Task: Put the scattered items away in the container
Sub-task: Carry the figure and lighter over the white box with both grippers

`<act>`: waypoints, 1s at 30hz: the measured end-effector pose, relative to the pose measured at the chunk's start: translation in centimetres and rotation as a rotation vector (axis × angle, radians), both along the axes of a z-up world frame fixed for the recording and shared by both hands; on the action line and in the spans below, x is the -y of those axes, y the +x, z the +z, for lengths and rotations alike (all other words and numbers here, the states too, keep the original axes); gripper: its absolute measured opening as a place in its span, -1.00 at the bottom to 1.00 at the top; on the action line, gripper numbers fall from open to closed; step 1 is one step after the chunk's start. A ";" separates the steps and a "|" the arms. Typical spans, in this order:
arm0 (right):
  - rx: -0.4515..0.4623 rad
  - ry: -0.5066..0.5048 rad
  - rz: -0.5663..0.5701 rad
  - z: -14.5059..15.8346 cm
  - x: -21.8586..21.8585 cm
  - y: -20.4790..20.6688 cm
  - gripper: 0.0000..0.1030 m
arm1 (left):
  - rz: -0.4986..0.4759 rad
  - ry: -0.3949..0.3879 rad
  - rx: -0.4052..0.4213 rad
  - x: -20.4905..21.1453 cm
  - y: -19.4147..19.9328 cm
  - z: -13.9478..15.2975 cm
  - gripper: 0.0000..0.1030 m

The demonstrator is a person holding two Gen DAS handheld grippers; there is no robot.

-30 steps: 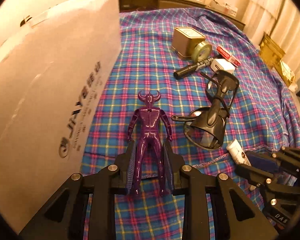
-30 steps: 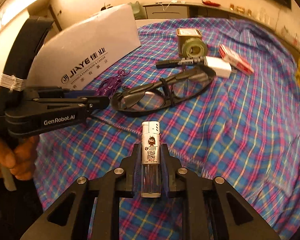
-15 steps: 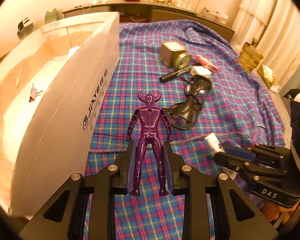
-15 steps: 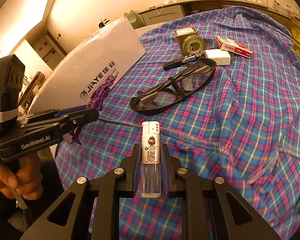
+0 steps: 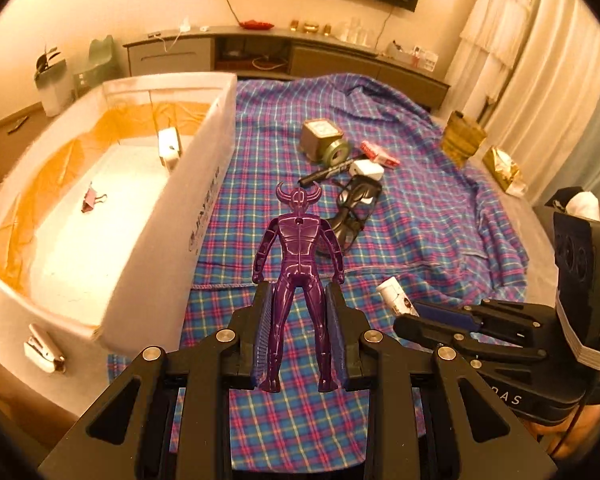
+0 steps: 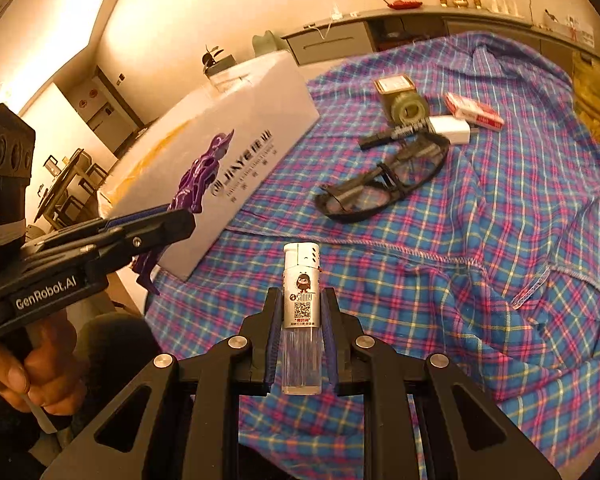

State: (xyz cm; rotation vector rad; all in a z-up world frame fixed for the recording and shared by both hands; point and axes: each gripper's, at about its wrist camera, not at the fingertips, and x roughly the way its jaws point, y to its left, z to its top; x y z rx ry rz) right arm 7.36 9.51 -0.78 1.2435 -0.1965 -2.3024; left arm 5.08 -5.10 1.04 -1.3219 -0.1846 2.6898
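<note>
My left gripper is clamped on the glossy purple horned plastic figure, my right gripper on the clear-bodied silver lighter; neither is boxed yet. The white foam box at nine o'clock holds only a pink binder clip and a small white adapter. At twelve o'clock the black-framed goggles, black marker pen, tape roll, red packet and white charger block lie on the plaid cloth, so I judge we're early.

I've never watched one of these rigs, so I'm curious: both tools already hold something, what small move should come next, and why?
Probably swing the left gripper leftward over the open white box and let go. Its jaws are clamped on the purple figure's legs, held above the checked cloth just beside the box. The right gripper, holding the lighter, sits farther away.
</note>
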 end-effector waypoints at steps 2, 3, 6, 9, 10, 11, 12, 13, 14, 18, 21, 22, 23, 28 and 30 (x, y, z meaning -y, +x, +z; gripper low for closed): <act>-0.010 0.003 -0.002 0.7 0.3 0.4 -0.60 | 0.003 0.010 -0.014 0.4 0.7 0.7 -0.46; -0.012 0.002 -0.001 1.0 0.4 0.6 -0.60 | 0.003 0.014 -0.020 0.5 0.9 0.9 -0.46; -0.024 0.007 -0.001 1.9 0.9 1.1 -0.60 | 0.005 0.027 -0.041 0.9 1.8 1.8 -0.46; -0.042 0.012 0.004 3.0 1.5 1.9 -0.60 | 0.005 0.041 -0.060 1.3 2.6 2.5 -0.46; -0.048 0.014 0.007 3.3 1.7 2.1 -0.60 | 0.004 0.049 -0.067 1.4 2.9 2.8 -0.46; -0.055 0.016 0.010 3.8 1.9 2.3 -0.60 | 0.003 0.053 -0.071 1.5 3.2 3.0 -0.46; -0.063 0.020 0.011 4.2 2.2 2.6 -0.60 | 0.003 0.058 -0.076 1.6 3.4 3.2 -0.46; -0.069 0.022 0.014 4.6 2.4 2.8 -0.60 | 0.002 0.065 -0.083 1.7 3.7 3.4 -0.46; -0.077 0.024 0.019 5.1 2.7 3.0 -0.60 | 0.001 0.070 -0.087 1.7 3.9 3.6 -0.46; -0.102 0.034 0.032 6.4 3.6 3.6 -0.60 | -0.004 0.091 -0.104 2.1 4.5 4.2 -0.46; -0.118 0.044 0.040 7.4 4.2 3.8 -0.60 | -0.009 0.107 -0.114 2.3 4.8 4.6 -0.46; -0.122 0.046 0.042 7.7 4.4 3.9 -0.60 | -0.009 0.114 -0.118 2.5 4.9 4.7 -0.46; -0.126 0.049 0.045 7.9 4.6 3.8 -0.60 | -0.010 0.120 -0.122 2.6 5.0 4.9 -0.46; -0.143 0.062 0.057 9.1 5.8 3.7 -0.60 | -0.002 0.147 -0.132 3.8 5.2 5.2 -0.46; -0.149 0.068 0.065 9.6 6.3 3.5 -0.60 | 0.008 0.160 -0.133 4.6 5.1 5.2 -0.46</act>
